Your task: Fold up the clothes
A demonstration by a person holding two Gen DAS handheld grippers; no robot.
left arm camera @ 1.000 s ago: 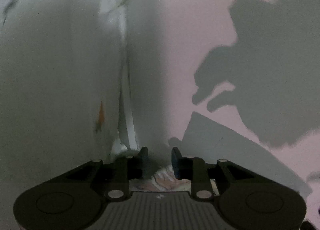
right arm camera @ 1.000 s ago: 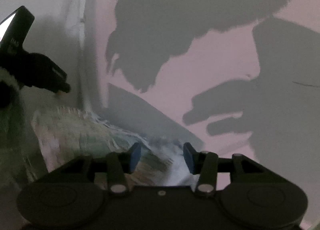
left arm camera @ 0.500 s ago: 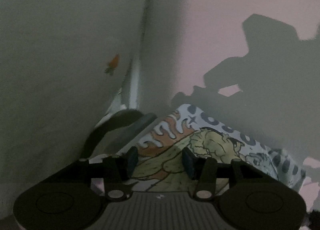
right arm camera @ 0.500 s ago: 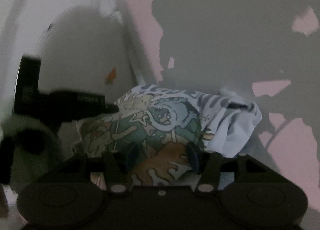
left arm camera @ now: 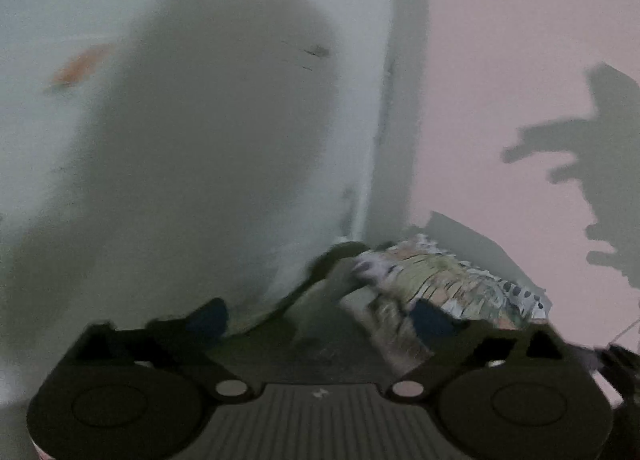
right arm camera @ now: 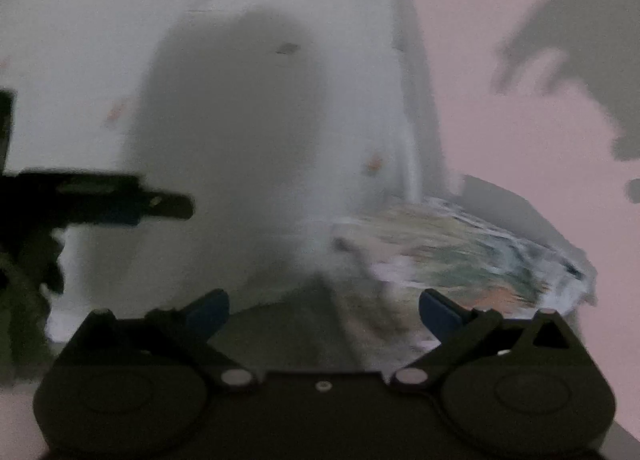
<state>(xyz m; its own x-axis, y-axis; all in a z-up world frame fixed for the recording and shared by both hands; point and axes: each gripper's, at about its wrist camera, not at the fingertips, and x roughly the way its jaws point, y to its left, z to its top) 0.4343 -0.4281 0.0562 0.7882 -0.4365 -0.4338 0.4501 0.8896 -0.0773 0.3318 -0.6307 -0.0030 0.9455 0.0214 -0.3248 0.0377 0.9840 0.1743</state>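
A folded garment with a busy cartoon print lies on the pink surface to the right of a white wall; it also shows, blurred, in the right wrist view as the printed garment. My left gripper has its jaws opening wide, with nothing gripped; its right finger overlaps the garment's near edge in the picture. My right gripper is likewise opening wide and holds nothing, the garment lying ahead and to the right. In the right wrist view the left gripper reaches in from the left edge.
A white wall or cloth with a small orange mark fills the left half. The pink surface carries dark shadows of the grippers. A dark curved strap lies beside the garment.
Both grippers opened wide and let go of the printed garment. Both pulled back and swung left, so the garment now lies to the right and the white wall fills the views.
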